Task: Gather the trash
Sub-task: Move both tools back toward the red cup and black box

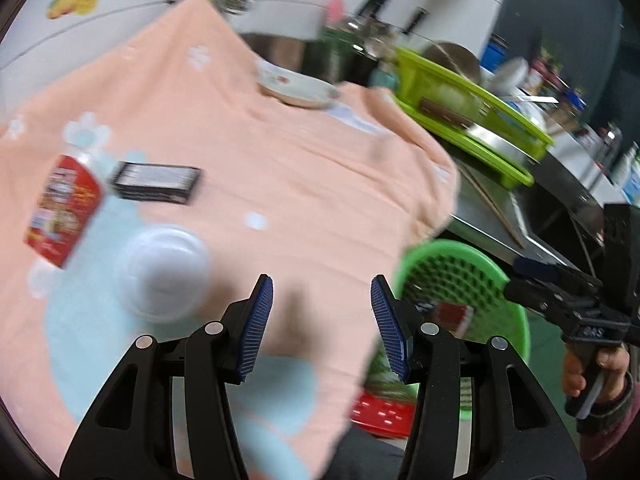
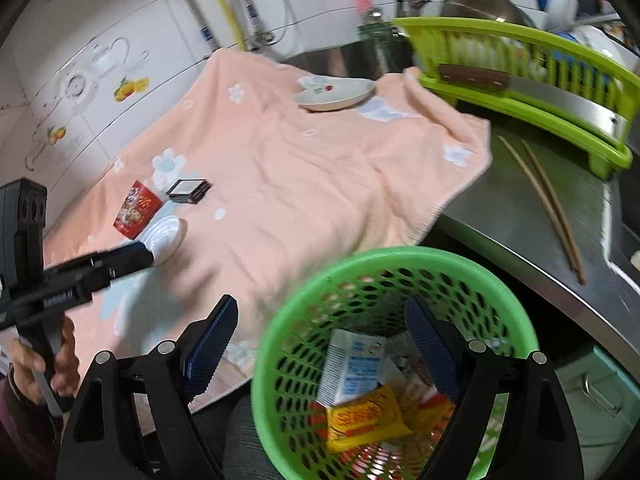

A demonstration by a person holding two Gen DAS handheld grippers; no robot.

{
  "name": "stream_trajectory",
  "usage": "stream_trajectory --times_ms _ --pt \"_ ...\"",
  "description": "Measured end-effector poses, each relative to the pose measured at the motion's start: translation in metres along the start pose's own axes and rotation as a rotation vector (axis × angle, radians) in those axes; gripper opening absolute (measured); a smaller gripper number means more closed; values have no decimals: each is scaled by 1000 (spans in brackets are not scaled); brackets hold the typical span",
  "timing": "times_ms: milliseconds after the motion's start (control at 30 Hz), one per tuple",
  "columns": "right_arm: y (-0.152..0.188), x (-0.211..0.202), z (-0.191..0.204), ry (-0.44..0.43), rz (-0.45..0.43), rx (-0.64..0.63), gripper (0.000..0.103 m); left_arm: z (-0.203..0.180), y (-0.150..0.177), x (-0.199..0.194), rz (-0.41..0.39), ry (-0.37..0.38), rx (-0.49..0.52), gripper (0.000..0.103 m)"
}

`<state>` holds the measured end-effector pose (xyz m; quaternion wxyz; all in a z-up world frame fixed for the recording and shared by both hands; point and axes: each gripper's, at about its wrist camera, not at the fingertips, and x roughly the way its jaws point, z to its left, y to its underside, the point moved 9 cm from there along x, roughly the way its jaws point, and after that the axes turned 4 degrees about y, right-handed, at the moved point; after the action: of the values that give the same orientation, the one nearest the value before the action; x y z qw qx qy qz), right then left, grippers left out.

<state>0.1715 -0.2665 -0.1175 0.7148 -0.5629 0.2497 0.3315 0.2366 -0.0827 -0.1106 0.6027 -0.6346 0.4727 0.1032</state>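
- Two grippers, both spread wide and holding nothing: the left gripper (image 1: 322, 320) hangs over the peach towel (image 1: 280, 152), the right gripper (image 2: 320, 344) over the green basket (image 2: 460, 264).
- Ahead-left of the left gripper lie a white lid (image 1: 164, 268), a red carton (image 1: 60, 216) tilted on its side, and a black box (image 1: 156, 182) lying flat, long axis crosswise.
- Inside the basket sit a white-blue carton (image 2: 352, 364) and a yellow packet (image 2: 364, 420), just below the right gripper.
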Motion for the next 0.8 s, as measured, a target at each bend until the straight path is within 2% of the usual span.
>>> stream_trajectory --times_ms 267,367,500,633,700,800 --pt "-26 24 55 -59 11 -107 82 91 -30 -31 -64 -168 -67 60" --pt "-37 38 80 -81 16 -160 82 125 -40 -40 -79 -221 -96 66" --pt "-52 61 113 -118 24 -240 82 159 -49 -43 -82 -299 -85 76" --pt "-68 81 142 -170 33 -299 82 187 -54 -37 -60 -329 -95 79" --pt "-78 93 158 -191 37 -338 82 200 -56 -34 -52 -341 -99 84" --pt "-87 108 176 -201 38 -401 82 217 -59 -30 -32 -351 -104 87"
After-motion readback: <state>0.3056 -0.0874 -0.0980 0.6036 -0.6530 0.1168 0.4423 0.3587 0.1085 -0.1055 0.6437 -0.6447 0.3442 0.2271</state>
